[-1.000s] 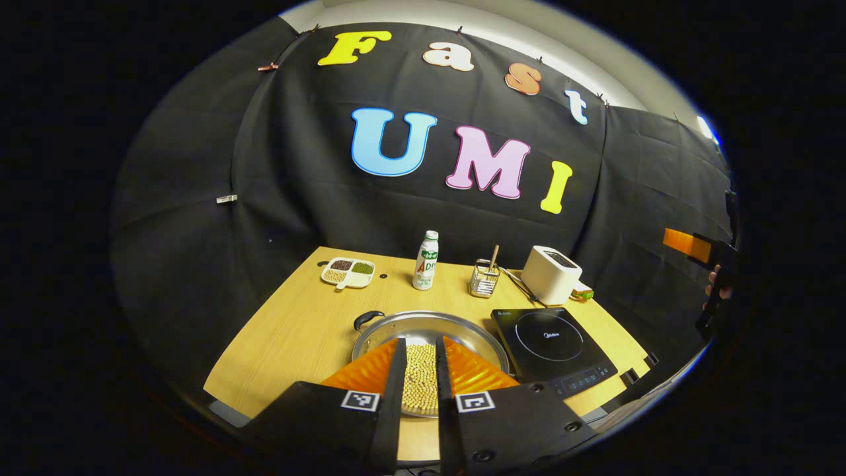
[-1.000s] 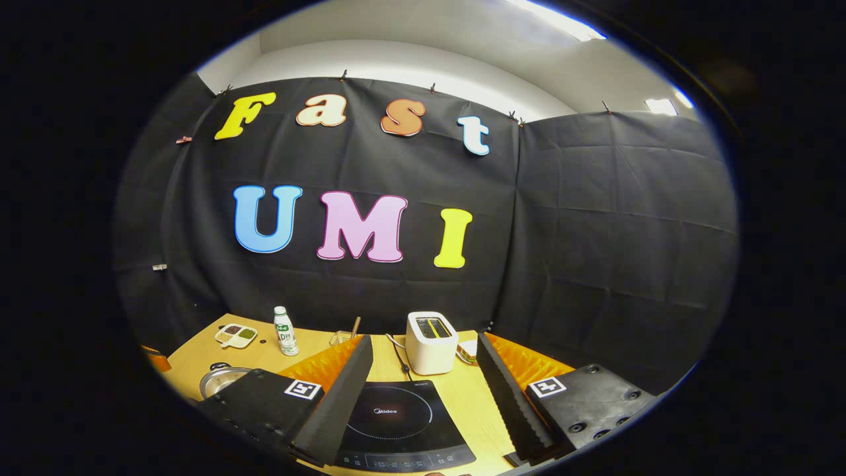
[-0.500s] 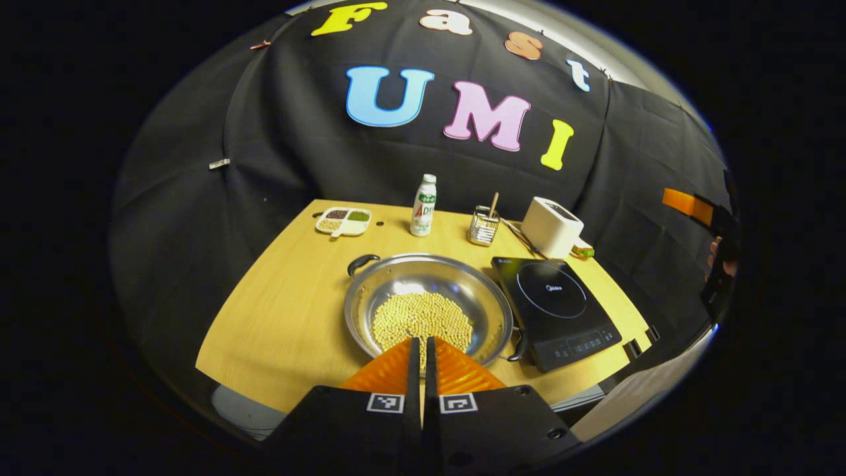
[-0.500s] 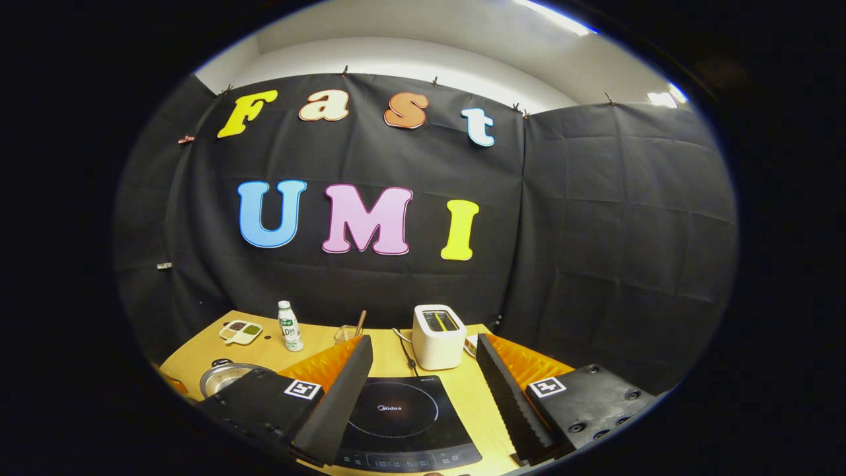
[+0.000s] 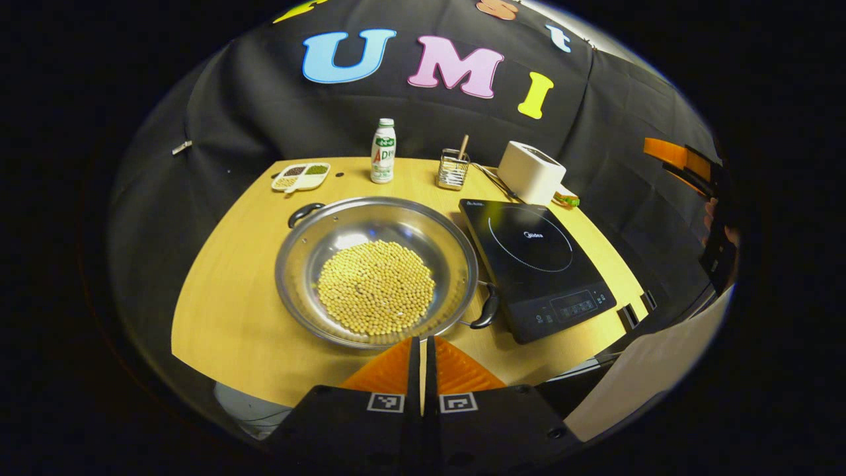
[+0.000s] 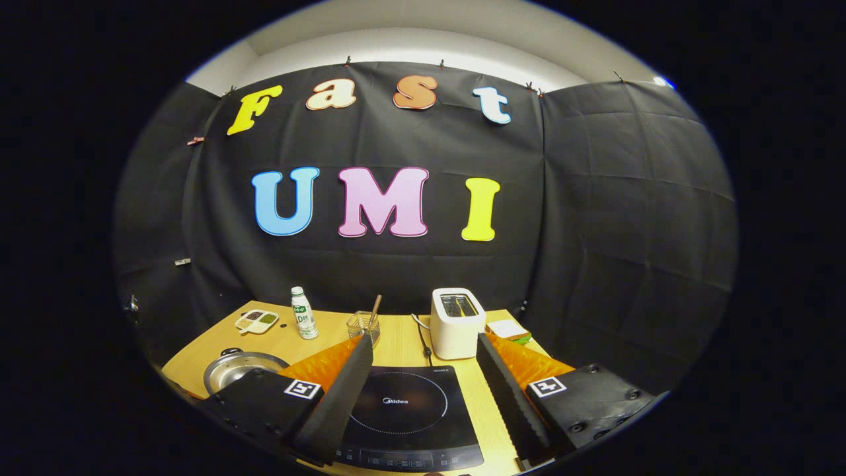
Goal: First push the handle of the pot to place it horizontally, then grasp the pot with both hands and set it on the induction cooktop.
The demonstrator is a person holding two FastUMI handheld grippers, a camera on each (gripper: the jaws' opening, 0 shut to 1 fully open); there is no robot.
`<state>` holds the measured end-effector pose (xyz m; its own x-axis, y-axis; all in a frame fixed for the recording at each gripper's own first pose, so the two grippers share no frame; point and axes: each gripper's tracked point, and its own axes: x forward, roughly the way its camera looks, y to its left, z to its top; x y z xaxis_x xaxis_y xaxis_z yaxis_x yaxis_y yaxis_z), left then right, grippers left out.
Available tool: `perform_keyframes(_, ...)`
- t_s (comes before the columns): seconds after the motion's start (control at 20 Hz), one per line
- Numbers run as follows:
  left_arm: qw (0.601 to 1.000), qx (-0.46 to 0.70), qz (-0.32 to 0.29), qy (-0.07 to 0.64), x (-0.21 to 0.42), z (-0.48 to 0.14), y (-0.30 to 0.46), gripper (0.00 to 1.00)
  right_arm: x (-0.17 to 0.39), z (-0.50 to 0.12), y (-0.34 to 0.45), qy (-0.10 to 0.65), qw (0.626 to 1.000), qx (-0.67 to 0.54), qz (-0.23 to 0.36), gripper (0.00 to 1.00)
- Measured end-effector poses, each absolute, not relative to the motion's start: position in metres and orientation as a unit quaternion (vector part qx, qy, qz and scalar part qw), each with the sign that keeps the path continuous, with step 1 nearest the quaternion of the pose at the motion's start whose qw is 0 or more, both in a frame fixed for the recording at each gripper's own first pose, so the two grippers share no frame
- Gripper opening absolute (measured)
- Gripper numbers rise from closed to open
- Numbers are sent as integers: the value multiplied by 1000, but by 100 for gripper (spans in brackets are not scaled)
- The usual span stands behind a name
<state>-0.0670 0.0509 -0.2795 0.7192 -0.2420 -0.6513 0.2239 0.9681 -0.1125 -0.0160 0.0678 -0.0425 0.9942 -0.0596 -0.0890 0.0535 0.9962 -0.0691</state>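
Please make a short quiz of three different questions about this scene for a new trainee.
1. True or false: the pot already sits on the induction cooktop.
2. What fills the pot? A) water B) pale beans C) nothing
3. Fill in: the left hand-held gripper is ____, while the right hand-held gripper is open above the cooktop.

Key: 1 false, it sits on the table beside the cooktop; 2 B; 3 shut.
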Motion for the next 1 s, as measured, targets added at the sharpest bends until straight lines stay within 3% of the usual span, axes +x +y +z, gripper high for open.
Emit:
perform_keyframes(0.45,894,41,-134,426,-69,-332,18,5,-9,-55,36,65,997,-17,-25,98)
perform_keyframes(1.0,875,81,-148,454,-42,-349,-11,5,-10,-57,-2,68,996,10,-53,98)
